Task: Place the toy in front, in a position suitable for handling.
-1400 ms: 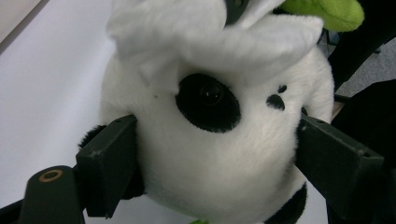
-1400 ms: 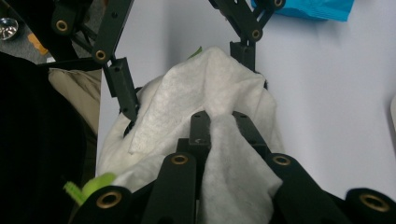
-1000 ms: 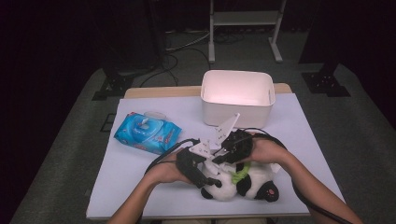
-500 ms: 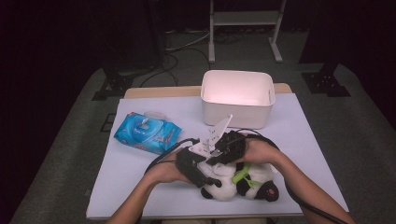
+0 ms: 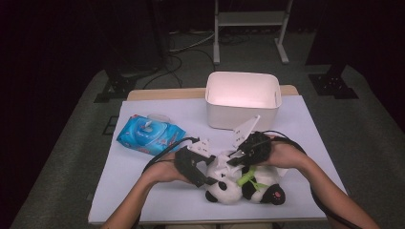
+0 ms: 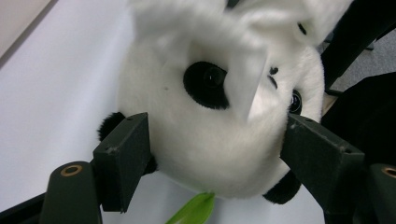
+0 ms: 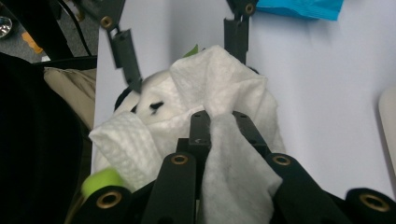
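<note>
Steadying the panda's head (image 6: 210, 126) between my closing left claw (image 6: 219, 154), I wipe it with the tissue (image 7: 229, 154) my right claw (image 7: 219, 128) clamps.

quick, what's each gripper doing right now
left gripper: jaws just closing on the panda's head, pads at its sides
right gripper: shut on the white wipe

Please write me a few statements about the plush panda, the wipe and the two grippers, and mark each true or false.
1. The right gripper is shut on a white wet wipe. True.
2. The black-and-white plush panda toy sits inside the white plastic bin. False: it lies on the white table, nearer the person than the bin.
3. The left gripper has the panda's head between its jaws. True.
4. The blue pack of wipes lies right of the bin. False: left.
</note>
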A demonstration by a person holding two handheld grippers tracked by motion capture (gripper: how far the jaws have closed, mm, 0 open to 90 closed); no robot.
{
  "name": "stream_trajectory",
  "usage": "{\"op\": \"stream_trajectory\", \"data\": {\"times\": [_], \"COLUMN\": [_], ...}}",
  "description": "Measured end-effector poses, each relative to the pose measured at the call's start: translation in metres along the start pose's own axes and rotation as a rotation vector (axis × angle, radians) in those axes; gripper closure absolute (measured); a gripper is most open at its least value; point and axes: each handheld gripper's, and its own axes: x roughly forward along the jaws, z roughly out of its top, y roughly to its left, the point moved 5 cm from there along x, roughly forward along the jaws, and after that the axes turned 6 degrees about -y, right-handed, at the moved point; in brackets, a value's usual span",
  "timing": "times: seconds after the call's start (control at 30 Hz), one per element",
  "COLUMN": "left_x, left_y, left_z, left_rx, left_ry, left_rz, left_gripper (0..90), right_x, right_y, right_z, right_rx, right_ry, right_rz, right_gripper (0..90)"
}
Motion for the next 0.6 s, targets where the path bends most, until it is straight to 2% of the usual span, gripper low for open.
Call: {"op": "stream_trajectory", "data": {"times": [0.1, 0.3, 0.43, 0.6], "left_x": [-0.001, 0.000, 0.004, 0.007], "left_y": [0.002, 0.007, 0.012, 0.016], "left_z": [0.000, 0.002, 0.002, 0.002], "left_rx": [0.000, -0.007, -0.021, -0.040], "left_ry": [-0.006, -0.005, -0.004, -0.005], "left_rz": [-0.018, 0.003, 0.006, 0.002], "left_gripper": [29.5, 30.6, 30.5, 29.2], "right_x": [-0.007, -0.013, -0.009, 0.001], "right_y": [0.005, 0.022, 0.032, 0.037], "right_z": [-0.005, -0.006, -0.007, -0.004], "right_rx": [-0.006, -0.036, -0.058, -0.072], "right_ry": [-0.006, -0.022, -0.014, -0.013], "right_rz": [-0.007, -0.004, 0.002, 0.009], "right_gripper": [79.5, 79.5, 79.5, 79.5]}}
